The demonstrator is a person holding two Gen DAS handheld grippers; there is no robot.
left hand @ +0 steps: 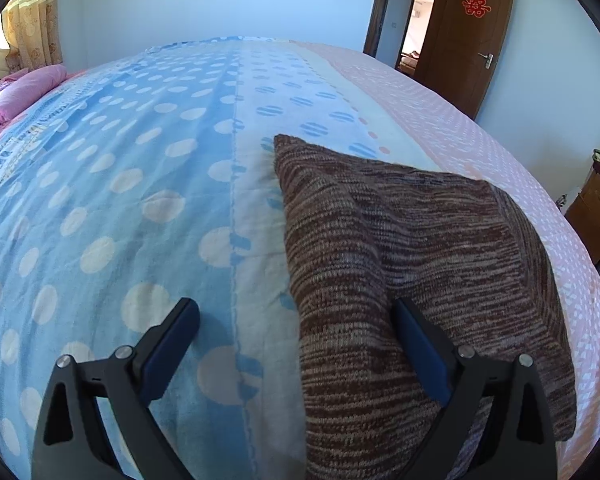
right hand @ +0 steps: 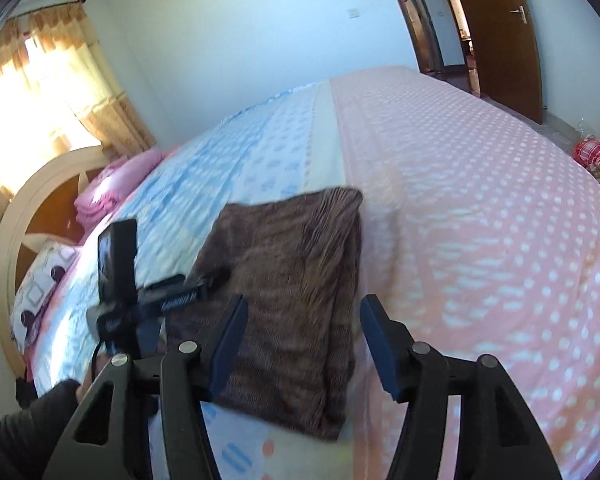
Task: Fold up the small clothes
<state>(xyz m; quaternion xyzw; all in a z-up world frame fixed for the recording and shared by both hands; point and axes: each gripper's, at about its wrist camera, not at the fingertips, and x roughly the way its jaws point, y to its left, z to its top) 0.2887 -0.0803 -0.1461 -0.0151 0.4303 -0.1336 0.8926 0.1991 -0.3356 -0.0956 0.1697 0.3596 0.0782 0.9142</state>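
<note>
Folded brown knit garment (left hand: 412,280) lies on bed (left hand: 120,184), straddling blue dotted and pink bedding. Left gripper (left hand: 296,320) jaws wide apart, right finger on the knit. Right gripper (right hand: 304,320) jaws apart above garment.

Folded brown knit garment (left hand: 412,280) (jaws wide apart) on bedspread (left hand: 140,200)

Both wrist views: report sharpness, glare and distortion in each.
Left wrist view: sharp, evenly lit, brown knit garment crisp, bed bulged by fisheye. Right wrist view: motion-blurred, garment soft, curtains blown out by window glare, same bulge.
</note>
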